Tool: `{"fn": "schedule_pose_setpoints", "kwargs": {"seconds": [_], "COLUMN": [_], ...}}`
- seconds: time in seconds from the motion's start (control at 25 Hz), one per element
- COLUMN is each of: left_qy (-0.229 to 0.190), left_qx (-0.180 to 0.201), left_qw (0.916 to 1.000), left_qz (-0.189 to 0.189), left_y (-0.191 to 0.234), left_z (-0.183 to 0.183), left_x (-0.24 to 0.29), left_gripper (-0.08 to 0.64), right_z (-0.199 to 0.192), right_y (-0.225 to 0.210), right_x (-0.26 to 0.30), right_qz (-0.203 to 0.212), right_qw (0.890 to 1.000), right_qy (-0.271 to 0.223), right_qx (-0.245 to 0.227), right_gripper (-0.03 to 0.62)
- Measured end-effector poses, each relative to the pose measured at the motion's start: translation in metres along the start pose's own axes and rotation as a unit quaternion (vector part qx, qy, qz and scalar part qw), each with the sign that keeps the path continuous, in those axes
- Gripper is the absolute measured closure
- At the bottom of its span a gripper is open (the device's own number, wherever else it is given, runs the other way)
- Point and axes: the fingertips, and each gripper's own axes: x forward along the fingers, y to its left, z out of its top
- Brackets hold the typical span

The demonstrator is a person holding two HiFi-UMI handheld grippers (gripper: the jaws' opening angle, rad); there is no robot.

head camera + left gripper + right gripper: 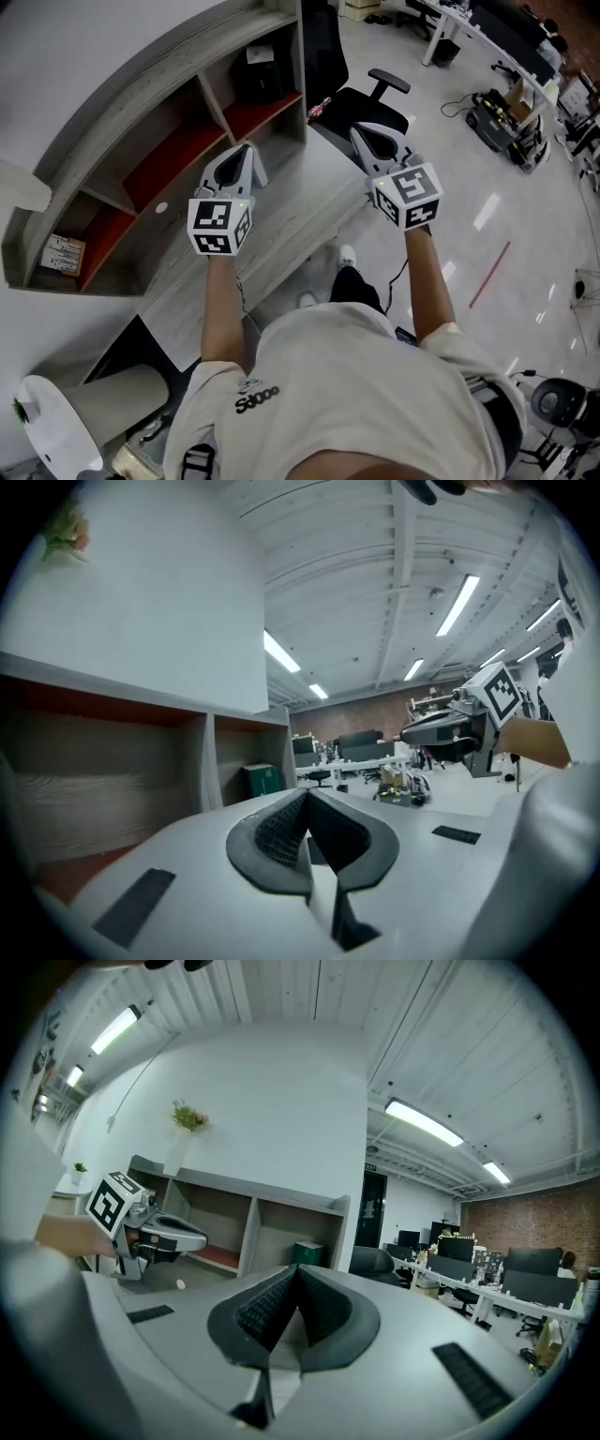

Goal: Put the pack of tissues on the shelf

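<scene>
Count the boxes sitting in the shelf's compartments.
2: a dark green box in the right-end compartment, a small printed box in the left-end one. Others may be hidden.

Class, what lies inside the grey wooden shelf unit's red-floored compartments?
The grey wooden shelf unit holds a dark green box in one end compartment and a small printed carton at the opposite end. Its own top covers the compartments' backs.

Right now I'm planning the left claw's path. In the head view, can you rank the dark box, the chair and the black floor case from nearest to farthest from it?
From the left claw:
1. The dark box, just ahead in the end bay of the shelf.
2. The chair, to the right, past the edge of the desk.
3. The floor case, far right on the open floor.
</scene>
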Motion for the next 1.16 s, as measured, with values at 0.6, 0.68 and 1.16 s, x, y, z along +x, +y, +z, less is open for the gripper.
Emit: {"fn": "schedule_pose_setpoints", "kwargs": {"seconds": [0.6, 0.68, 1.16], "left_qy": [-0.012, -0.009, -0.003], "left_qx": [0.003, 0.002, 0.002], "left_qw": [0.9999, 0.9999, 1.0000], "left_qz": [0.003, 0.002, 0.003], "left_y": [-0.007, -0.007, 0.000], "left_z": [0.004, 0.002, -0.007], "left_x": [-0.043, -0.044, -0.045], "left_gripper": [0.541, 0.541, 0.541], "right_z": [0.006, 0.005, -0.002], "right_y": [0.038, 0.040, 0.044], "right_x": [-0.017, -0.017, -0.009], "right_qz": [0.015, 0.016, 0.019], "right_qw": [0.999, 0.999, 0.999], "right_qy": [0.008, 0.011, 0.018], "right_qx": [-0.031, -0.030, -0.031], "right_gripper": [0.598, 0.598, 0.598]}}
